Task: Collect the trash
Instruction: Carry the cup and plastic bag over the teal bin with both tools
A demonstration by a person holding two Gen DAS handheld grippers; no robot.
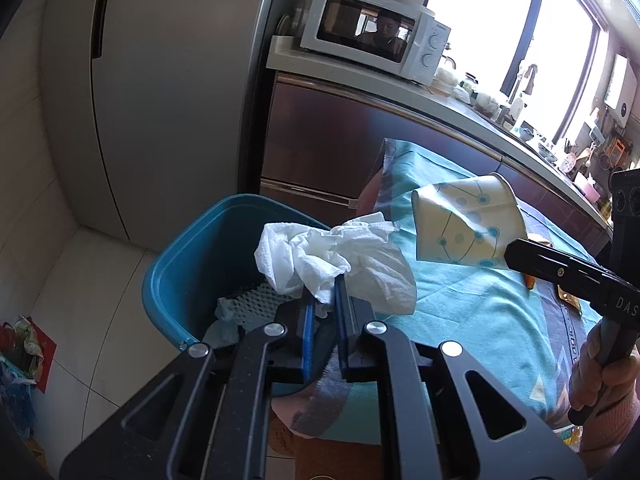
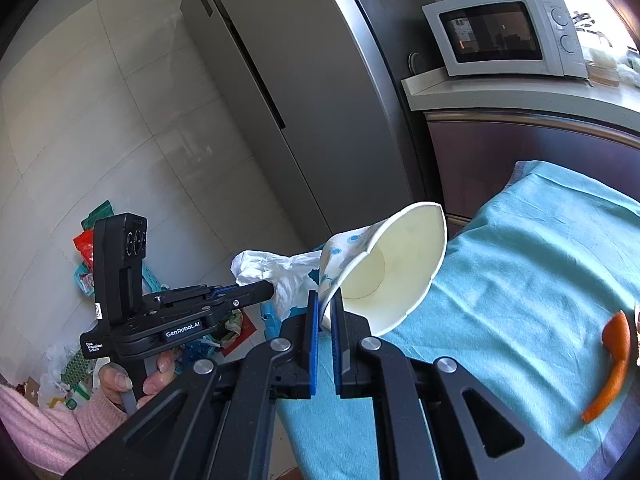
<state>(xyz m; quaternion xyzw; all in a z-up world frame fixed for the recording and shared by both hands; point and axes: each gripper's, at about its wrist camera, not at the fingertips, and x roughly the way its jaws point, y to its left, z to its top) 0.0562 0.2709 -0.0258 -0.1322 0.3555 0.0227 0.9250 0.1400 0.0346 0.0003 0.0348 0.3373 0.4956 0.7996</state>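
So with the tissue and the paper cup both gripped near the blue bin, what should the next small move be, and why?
Probably open the left gripper to drop the crumpled tissue. In the left wrist view the tissue hangs at the rim of the blue bin, mostly over its opening, where other trash already lies. The paper cup, pinched by the right gripper, sits over the teal cloth, so it likely goes second.

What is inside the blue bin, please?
In the blue bin, white foam netting and some pale crumpled paper show. The white tissue in the left tool covers the rest.
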